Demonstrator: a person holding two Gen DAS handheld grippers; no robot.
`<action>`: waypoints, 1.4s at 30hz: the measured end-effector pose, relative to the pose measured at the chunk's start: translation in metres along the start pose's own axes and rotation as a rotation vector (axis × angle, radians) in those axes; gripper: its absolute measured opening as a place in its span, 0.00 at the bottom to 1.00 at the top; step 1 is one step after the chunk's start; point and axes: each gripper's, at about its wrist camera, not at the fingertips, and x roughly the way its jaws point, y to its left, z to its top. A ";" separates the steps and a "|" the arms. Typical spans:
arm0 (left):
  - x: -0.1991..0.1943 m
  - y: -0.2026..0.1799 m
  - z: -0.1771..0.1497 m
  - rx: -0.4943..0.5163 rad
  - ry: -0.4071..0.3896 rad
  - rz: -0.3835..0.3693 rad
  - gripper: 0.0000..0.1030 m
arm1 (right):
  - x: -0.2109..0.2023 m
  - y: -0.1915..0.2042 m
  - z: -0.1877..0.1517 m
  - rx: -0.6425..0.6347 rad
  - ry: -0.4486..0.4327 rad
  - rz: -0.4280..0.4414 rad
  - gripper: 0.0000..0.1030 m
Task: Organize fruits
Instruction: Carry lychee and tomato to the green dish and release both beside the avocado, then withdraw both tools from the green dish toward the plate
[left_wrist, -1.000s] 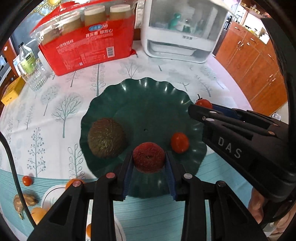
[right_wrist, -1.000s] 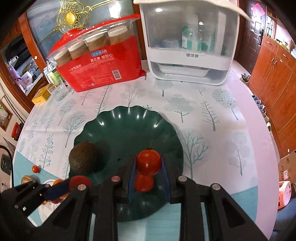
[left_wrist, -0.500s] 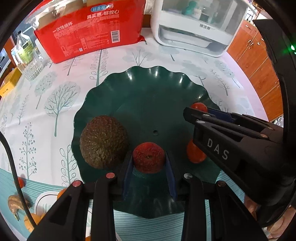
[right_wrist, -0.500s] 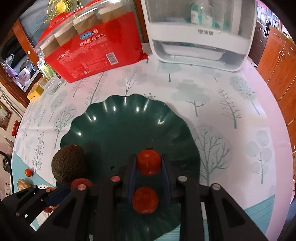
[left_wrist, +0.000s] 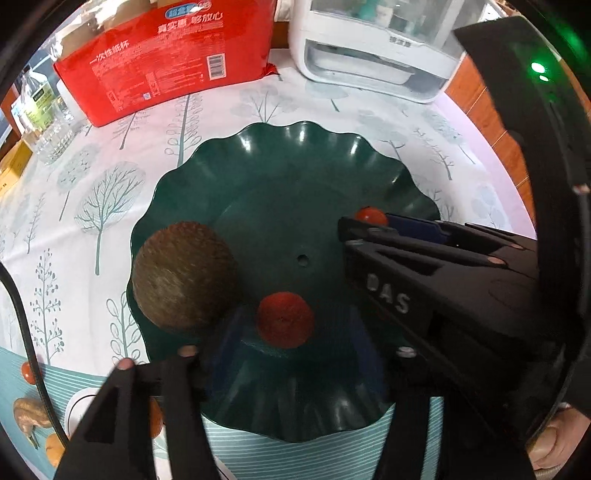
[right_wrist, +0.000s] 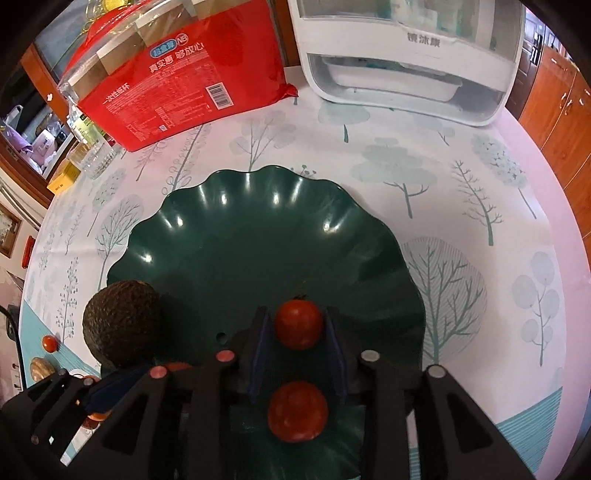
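Holding avocado (left_wrist: 183, 275), tomatoes (right_wrist: 297, 410): green plate (right_wrist: 258, 206)

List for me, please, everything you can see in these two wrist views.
Plate: 1, dark green, table centre.
Avocado: 1, dark brownish, plate's left edge.
Bumpy fruit: 1, red, on plate.
Cherry tomatoes: 3, red; one gripped, one on plate, one on table left of plate.
Package: 1, red, behind plate.
Appliance: 1, white, back right.
Tablecloth: 1, white, tree print.
Left gripper: black, open around bumpy fruit.
Right gripper: black, holding a tomato.
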 end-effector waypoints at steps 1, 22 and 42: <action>-0.001 -0.001 0.000 0.003 -0.004 0.007 0.66 | 0.000 -0.001 0.000 0.005 -0.003 0.007 0.41; -0.025 0.000 -0.013 0.017 0.001 0.016 0.81 | -0.020 0.005 -0.006 -0.027 -0.048 -0.008 0.48; -0.085 0.016 -0.032 0.016 -0.101 -0.006 0.81 | -0.078 0.024 -0.026 -0.043 -0.150 -0.037 0.48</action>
